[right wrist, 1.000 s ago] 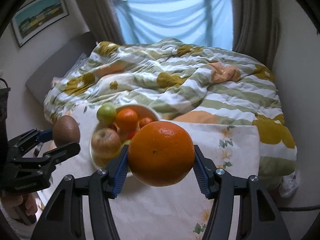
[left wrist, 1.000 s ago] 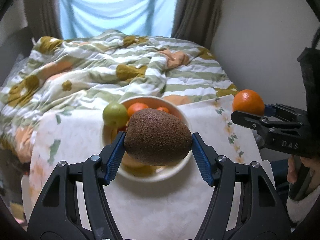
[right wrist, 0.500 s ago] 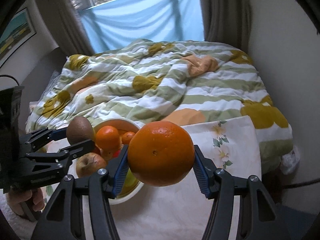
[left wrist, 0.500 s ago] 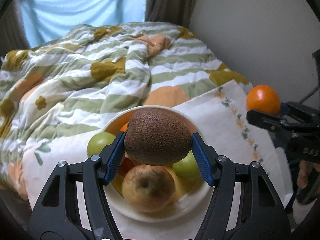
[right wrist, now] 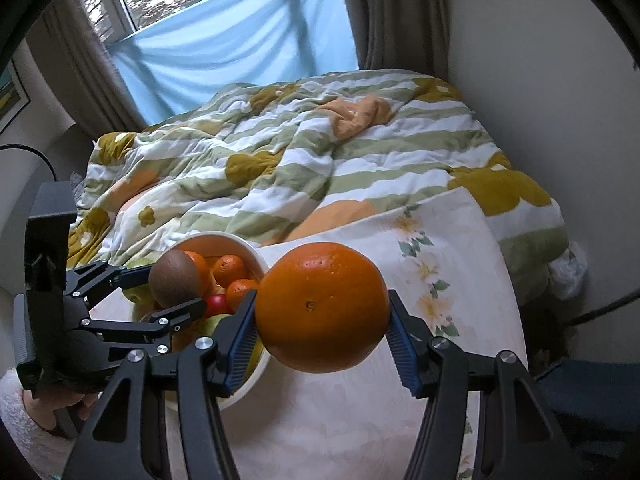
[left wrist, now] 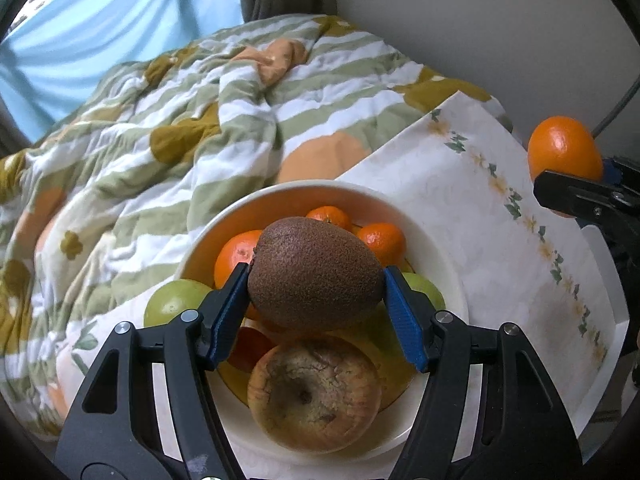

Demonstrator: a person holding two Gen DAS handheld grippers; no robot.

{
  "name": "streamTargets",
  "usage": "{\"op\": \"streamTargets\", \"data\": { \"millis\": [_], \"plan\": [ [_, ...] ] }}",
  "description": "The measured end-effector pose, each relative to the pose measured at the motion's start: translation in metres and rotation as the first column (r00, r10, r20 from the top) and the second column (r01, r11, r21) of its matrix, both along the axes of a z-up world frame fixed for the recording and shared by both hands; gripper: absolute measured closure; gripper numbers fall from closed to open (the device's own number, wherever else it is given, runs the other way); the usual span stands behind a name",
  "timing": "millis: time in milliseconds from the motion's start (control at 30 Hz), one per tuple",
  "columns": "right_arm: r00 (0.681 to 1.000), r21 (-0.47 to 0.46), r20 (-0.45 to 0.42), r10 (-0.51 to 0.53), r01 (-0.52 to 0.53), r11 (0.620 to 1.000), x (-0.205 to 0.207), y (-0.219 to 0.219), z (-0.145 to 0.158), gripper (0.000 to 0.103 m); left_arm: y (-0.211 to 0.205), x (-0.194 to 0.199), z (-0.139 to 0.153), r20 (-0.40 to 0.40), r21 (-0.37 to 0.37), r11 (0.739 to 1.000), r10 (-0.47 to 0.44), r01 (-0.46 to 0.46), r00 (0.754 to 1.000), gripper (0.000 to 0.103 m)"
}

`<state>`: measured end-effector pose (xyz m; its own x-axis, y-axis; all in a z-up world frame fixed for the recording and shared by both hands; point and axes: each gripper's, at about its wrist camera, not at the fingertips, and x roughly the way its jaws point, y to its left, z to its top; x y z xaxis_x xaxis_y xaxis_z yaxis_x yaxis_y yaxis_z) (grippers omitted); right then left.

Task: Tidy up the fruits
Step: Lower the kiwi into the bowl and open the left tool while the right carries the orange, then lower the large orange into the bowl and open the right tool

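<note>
My left gripper (left wrist: pixel 316 308) is shut on a brown kiwi (left wrist: pixel 314 274) and hangs right above the white fruit bowl (left wrist: pixel 448 252). The bowl holds small oranges (left wrist: pixel 236 254), green apples (left wrist: pixel 172 302), a blotchy apple (left wrist: pixel 314 392) and a red fruit. My right gripper (right wrist: pixel 322 336) is shut on a large orange (right wrist: pixel 322 306), above the floral cloth just right of the bowl (right wrist: pixel 256 256). In the right wrist view the left gripper (right wrist: pixel 160 292) with the kiwi (right wrist: pixel 176 278) is over the bowl. The left wrist view catches the orange (left wrist: pixel 564 152) at the right edge.
A floral tablecloth (right wrist: pixel 440 264) covers the table. Behind it lies a bed with a rumpled green-striped quilt (right wrist: pixel 280 160). A wall (right wrist: pixel 540 80) stands to the right, a blue-curtained window (right wrist: pixel 224 40) at the back. A hand in a fleecy sleeve (right wrist: pixel 24 420) holds the left gripper.
The left gripper with the kiwi has moved forward and down, from in front of the bowl to right over it. The right gripper has rolled a little, still holding the orange.
</note>
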<state>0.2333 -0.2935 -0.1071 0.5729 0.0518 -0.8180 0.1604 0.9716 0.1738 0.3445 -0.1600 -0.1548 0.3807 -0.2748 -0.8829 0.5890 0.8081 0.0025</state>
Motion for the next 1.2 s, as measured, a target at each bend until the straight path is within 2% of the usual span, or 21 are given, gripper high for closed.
{"op": "streamTargets", "data": {
  "millis": [100,133,167,233,433,600,700,900,1200],
  "plan": [
    [1.000,0.007,0.002,-0.020,0.020,1.000,-0.004,0.000,-0.001,0.047,-0.006,-0.003,0.001,0.028,0.024,0.999,-0.043,0.043,0.999,0.028],
    [1.000,0.009,0.002,-0.024,0.024,1.000,-0.004,0.001,-0.002,0.047,-0.006,-0.004,0.003,0.036,0.020,0.999,-0.049,0.048,0.998,0.021],
    [1.000,0.011,0.002,-0.028,0.028,1.000,-0.005,0.001,-0.001,0.047,-0.006,-0.006,0.005,0.042,0.012,0.999,-0.053,0.052,0.998,0.009],
    [1.000,0.010,0.005,-0.030,0.030,1.000,-0.007,0.002,0.000,0.047,-0.005,-0.008,0.011,0.054,-0.004,0.998,-0.056,0.056,0.997,0.000],
    [1.000,0.006,0.014,0.001,-0.001,1.000,-0.008,0.009,0.008,0.047,0.015,-0.014,0.033,0.069,-0.055,0.998,0.010,-0.006,0.998,0.000],
    [0.998,-0.001,0.033,0.062,-0.062,0.998,-0.007,0.020,0.018,0.047,0.050,-0.025,0.057,0.088,-0.081,0.989,0.132,-0.125,0.987,0.000],
    [0.993,0.005,0.046,0.111,-0.111,0.994,-0.006,0.032,0.022,0.047,0.073,-0.032,0.062,0.074,-0.089,0.977,0.199,-0.193,0.977,0.000],
    [0.978,0.020,0.038,0.205,-0.206,0.978,-0.001,0.055,0.014,0.047,0.122,-0.055,0.061,0.051,-0.098,0.934,0.351,-0.345,0.935,0.000],
    [0.968,0.050,0.026,0.250,-0.251,0.967,0.010,0.063,-0.027,0.047,0.160,-0.085,0.044,0.026,-0.106,0.874,0.479,-0.474,0.878,0.000]
  ]
}}
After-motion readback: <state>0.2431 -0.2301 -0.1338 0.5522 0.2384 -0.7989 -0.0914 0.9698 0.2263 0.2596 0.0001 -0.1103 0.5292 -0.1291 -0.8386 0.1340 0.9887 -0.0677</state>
